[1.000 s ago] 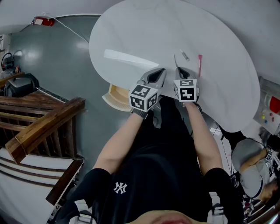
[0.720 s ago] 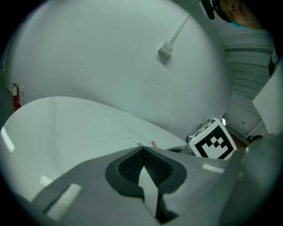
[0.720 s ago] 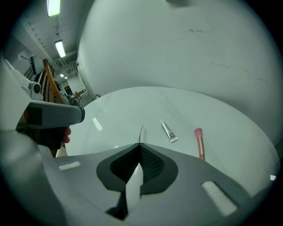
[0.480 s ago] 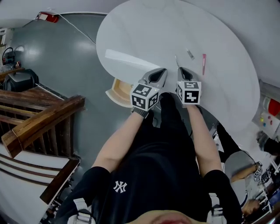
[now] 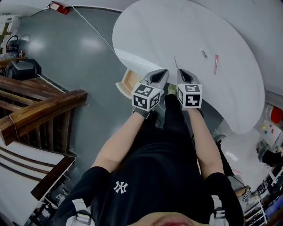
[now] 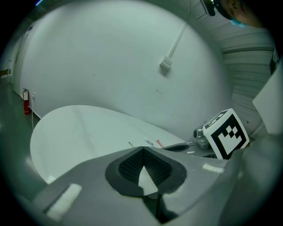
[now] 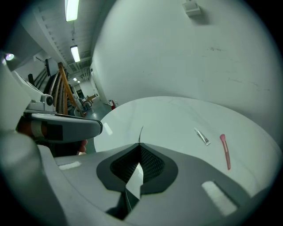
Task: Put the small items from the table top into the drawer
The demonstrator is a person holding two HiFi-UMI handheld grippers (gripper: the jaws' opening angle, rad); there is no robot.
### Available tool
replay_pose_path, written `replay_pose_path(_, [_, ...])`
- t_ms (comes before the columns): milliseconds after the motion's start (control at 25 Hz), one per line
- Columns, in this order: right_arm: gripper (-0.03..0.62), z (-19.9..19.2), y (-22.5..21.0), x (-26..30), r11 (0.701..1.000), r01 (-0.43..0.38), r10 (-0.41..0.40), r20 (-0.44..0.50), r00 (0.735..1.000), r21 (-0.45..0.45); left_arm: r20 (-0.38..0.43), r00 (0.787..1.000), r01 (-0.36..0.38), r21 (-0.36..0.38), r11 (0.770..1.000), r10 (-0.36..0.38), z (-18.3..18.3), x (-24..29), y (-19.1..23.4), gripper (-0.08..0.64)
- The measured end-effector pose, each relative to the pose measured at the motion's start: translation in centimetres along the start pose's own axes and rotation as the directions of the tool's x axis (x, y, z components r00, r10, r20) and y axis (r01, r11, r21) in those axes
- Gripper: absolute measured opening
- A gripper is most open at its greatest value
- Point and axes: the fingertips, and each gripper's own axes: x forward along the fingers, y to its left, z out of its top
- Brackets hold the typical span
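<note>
A glossy grey floor [image 5: 88,57] lies under a round white table [image 5: 177,31], with a wooden railing [image 5: 44,115] at left, a plain white wall [image 7: 177,57] and ceiling strip lights [image 7: 72,9].

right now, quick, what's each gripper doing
left gripper: closed, nothing between the jaws.
right gripper: closed, pinching a thin wire-like item at its tips.

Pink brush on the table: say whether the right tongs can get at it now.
Probably not yet. The pink brush lies in the open on the table, but the right tongs seem shut on a thin stick.
</note>
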Motion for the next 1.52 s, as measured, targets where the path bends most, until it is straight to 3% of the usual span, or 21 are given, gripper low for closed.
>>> replay_pose_path(880, [0.021, -4.5, 15.6, 0.4, 0.986, -0.13, 0.128, -0.028, 0.991, -0.101, 0.038, 0.994, -0.106, -0.043, 0.993, 0.107, -4.7, -11.8, 5.6, 0.0])
replay_pose_path(1520, [0.023, -10.1, 20.2, 4.7, 0.975, -0.197, 0.182, -0.141, 0.973, -0.101, 0.008, 0.99, -0.14, -0.092, 0.986, 0.141, -8.8, -14.3, 8.4, 0.0])
